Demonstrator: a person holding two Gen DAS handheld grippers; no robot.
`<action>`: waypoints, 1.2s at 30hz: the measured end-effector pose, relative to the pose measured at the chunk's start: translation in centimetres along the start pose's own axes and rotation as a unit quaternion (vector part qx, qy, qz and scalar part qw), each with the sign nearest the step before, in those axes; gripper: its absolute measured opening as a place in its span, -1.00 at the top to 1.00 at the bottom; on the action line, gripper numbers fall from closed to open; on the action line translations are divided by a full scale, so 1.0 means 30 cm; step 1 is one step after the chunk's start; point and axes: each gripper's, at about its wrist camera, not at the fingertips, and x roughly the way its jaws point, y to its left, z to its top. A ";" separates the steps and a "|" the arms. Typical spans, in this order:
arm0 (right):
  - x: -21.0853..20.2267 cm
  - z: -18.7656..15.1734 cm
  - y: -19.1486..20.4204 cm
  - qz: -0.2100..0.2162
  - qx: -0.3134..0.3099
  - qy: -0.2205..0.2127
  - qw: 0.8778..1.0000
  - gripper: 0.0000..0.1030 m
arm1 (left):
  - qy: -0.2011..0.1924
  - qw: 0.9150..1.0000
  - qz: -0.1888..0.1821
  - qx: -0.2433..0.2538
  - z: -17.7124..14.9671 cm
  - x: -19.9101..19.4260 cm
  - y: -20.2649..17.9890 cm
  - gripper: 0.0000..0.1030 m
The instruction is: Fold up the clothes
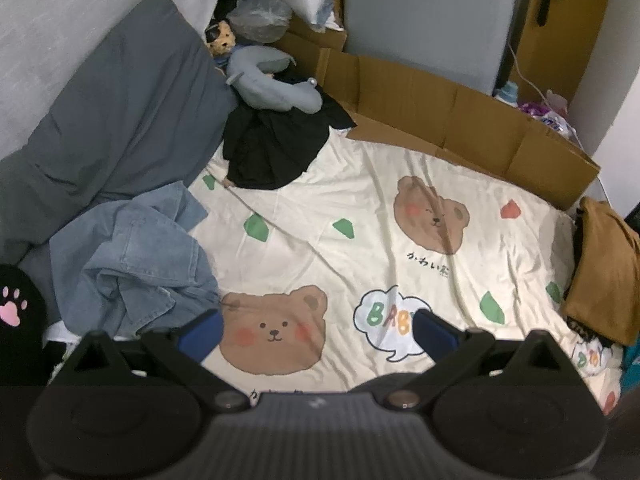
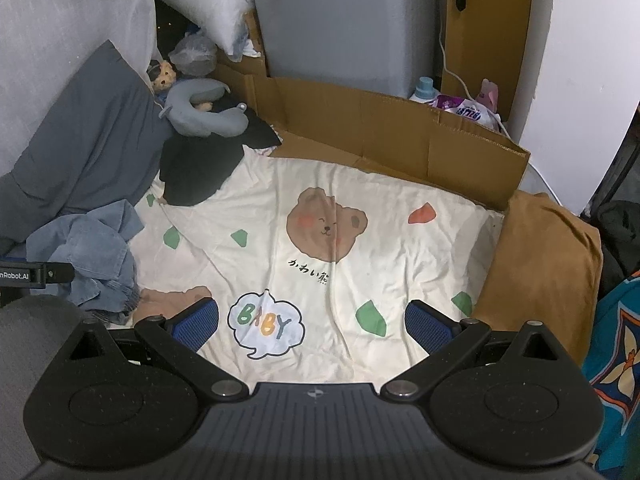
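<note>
Fingers, blue ribbed pads on black linkages: left gripper [image 1: 318,332] spread wide, holding nothing; right gripper [image 2: 312,326] likewise spread wide and empty. Both hover over the bed.

Cream bedsheet printed with brown bear faces and green leaf shapes [image 1: 360,216]: soft cotton look, creased in long diagonal wrinkles, a "BABY" speech bubble near the grippers.

Crumpled light-blue denim garment [image 1: 132,264]: faded, heavy weave, seams and a frayed hem showing, heaped unfolded at the sheet's left edge, just beside the left gripper's left finger. The right wrist view shows it smaller and further left [image 2: 88,256].

Rumpled black cloth garment [image 1: 272,148]: matte, limp, bunched at the far left corner of the sheet, partly under a grey U-shaped neck pillow [image 1: 268,84].

Folded mustard-brown garment [image 2: 548,268]: smooth knit, lying flat at the sheet's right edge; the right wrist view shows its broad surface, the left wrist view only a narrow tilted slab [image 1: 604,272].

Slate-grey pillow [image 1: 120,112]: large, soft, leaning against the pale wall on the left.

Flattened brown cardboard [image 2: 400,140]: creased panels standing along the far edge of the bed.

Right wrist view only: teal patterned fabric [image 2: 616,360] at the right margin, and part of the other gripper's black body at the left margin. Left wrist view only: black item with a pink paw print [image 1: 16,308].
</note>
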 end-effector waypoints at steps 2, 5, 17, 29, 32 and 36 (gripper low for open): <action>-0.001 0.000 -0.003 0.002 0.002 0.000 1.000 -0.99 | 0.001 1.000 0.002 0.009 0.002 0.003 -0.005 -0.98; -0.001 -0.002 -0.005 0.000 0.000 0.001 1.000 -0.99 | 0.004 1.000 0.001 0.007 0.000 0.010 -0.004 -0.98; -0.001 -0.005 -0.028 0.009 0.007 -0.003 1.000 -0.99 | 0.003 1.000 0.005 0.001 -0.001 0.016 -0.001 -0.98; -0.001 -0.002 -0.060 0.033 0.046 -0.006 0.998 -0.99 | 0.011 1.000 0.002 0.000 0.006 0.017 -0.012 -0.98; -0.001 0.000 -0.054 0.035 0.043 -0.007 0.998 -0.99 | 0.014 1.000 0.001 -0.001 0.005 0.016 -0.019 -0.98; 0.005 0.007 -0.046 0.033 0.036 -0.005 0.999 -0.99 | 0.013 1.000 0.009 0.011 0.006 0.008 -0.039 -0.98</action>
